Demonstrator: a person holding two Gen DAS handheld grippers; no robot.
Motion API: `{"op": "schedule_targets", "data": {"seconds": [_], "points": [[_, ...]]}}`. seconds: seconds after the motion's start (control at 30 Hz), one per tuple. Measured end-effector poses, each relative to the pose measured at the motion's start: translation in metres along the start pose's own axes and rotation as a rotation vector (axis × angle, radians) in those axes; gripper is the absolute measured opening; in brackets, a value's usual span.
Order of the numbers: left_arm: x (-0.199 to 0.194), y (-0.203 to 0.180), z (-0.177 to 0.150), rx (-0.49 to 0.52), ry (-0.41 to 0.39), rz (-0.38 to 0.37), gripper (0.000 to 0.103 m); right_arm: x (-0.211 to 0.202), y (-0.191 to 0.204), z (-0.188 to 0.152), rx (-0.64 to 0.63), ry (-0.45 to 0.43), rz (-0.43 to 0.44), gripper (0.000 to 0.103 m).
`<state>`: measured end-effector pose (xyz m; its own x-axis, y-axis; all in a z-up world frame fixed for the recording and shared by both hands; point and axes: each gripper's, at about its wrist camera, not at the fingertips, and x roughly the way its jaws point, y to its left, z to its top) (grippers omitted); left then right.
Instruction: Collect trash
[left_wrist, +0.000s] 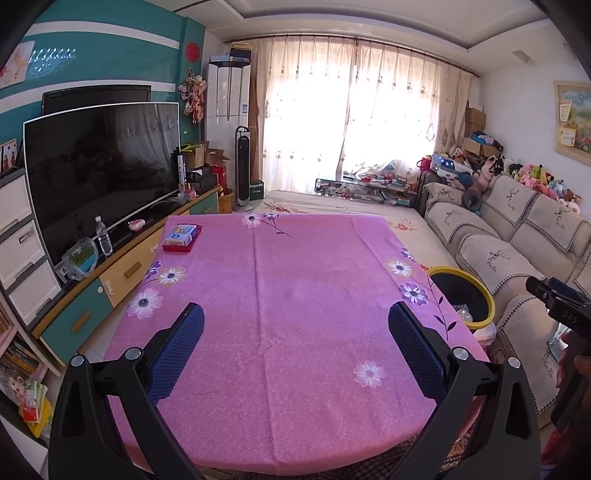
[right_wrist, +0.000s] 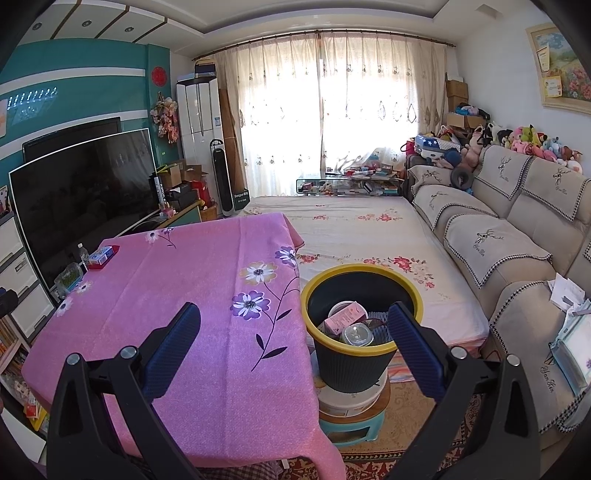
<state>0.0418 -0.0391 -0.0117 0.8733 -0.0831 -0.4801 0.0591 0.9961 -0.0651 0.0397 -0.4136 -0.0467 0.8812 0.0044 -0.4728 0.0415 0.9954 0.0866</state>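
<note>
A sunlit living room: a worktop (left_wrist: 295, 314) under a pink flowered cloth stands between a TV (left_wrist: 99, 173) on its cabinet and a beige sofa (left_wrist: 517, 240), with curtains behind.

In the left wrist view the cloth is bare except for a small box on a red tray (left_wrist: 182, 238) at the far left corner, which may or may not count as trash. The left tool (left_wrist: 295, 325) hovers over the near part of the worktop, its blue pads spread wide, holding and touching nothing. The bin (left_wrist: 476, 295), yellow-rimmed, stands just off the worktop's right edge. The right tool's body shows at the far right edge.

In the right wrist view the bin (right_wrist: 369, 354) sits raised on a bucket and a stool beside the worktop. Inside lie a pink carton (right_wrist: 343, 315), a can (right_wrist: 356, 334) and what looks like a white cup; the rest is too shaded to name. The right tool (right_wrist: 293, 325) hangs over the bin's near rim, spread wide and empty, one pad in front of the rim.

Judging from this, collecting is nearly or wholly done: trash is in the bin and only the tray's box is left in doubt.
</note>
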Motion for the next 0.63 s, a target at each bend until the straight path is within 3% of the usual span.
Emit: {"op": "schedule_targets", "data": {"seconds": [0.1,0.3,0.47,0.63], "points": [[0.006,0.006,0.004,-0.025,-0.004,-0.038,0.098,0.006,0.001,-0.001,0.0,0.012,0.014,0.096],[0.027,0.016,0.011,0.004,-0.018,0.042,0.098,0.022,0.009,0.0,-0.024,0.043,0.034,0.096],[0.078,0.034,0.024,-0.021,0.09,0.053,0.098,0.049,0.02,0.017,-0.049,0.07,0.056,0.096],[0.141,0.051,0.036,0.015,0.136,0.116,0.098,0.104,0.047,0.038,-0.087,0.131,0.092,0.096]]}}
